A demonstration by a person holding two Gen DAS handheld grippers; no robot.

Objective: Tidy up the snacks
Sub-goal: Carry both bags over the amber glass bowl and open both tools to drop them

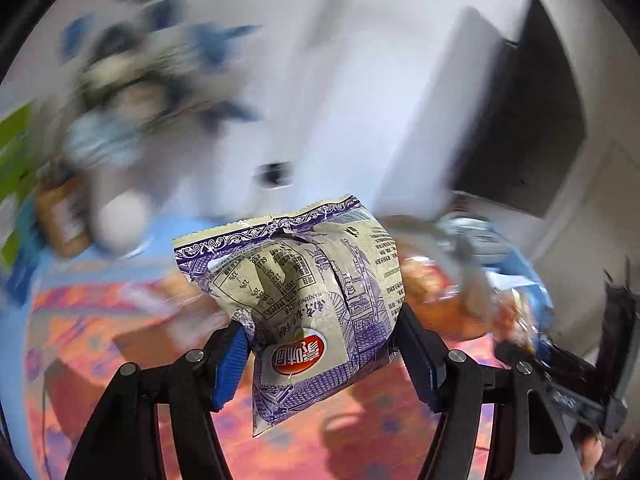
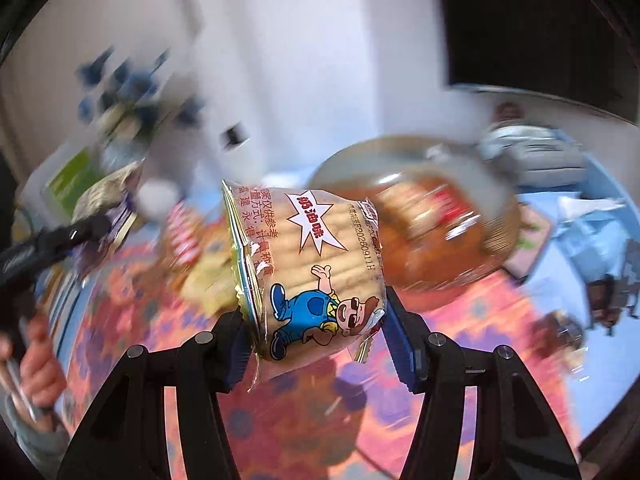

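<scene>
The left claw (image 1: pixel 320 344) squeezes a purple bag (image 1: pixel 304 300) between its 2 blue pads (image 1: pixel 228 364), up in the air over the pink cloth (image 1: pixel 340 432). The right claw (image 2: pixel 316 344) squeezes a cookie pack (image 2: pixel 308 272) with a cartoon man on it, also up over the cloth. Behind the pack sits a clear bowl (image 2: pixel 432 224) with what may be more snacks inside; it is too blurry to be sure. A hand (image 2: pixel 36 368) shows at the left edge, near the left claw with its bag.
</scene>
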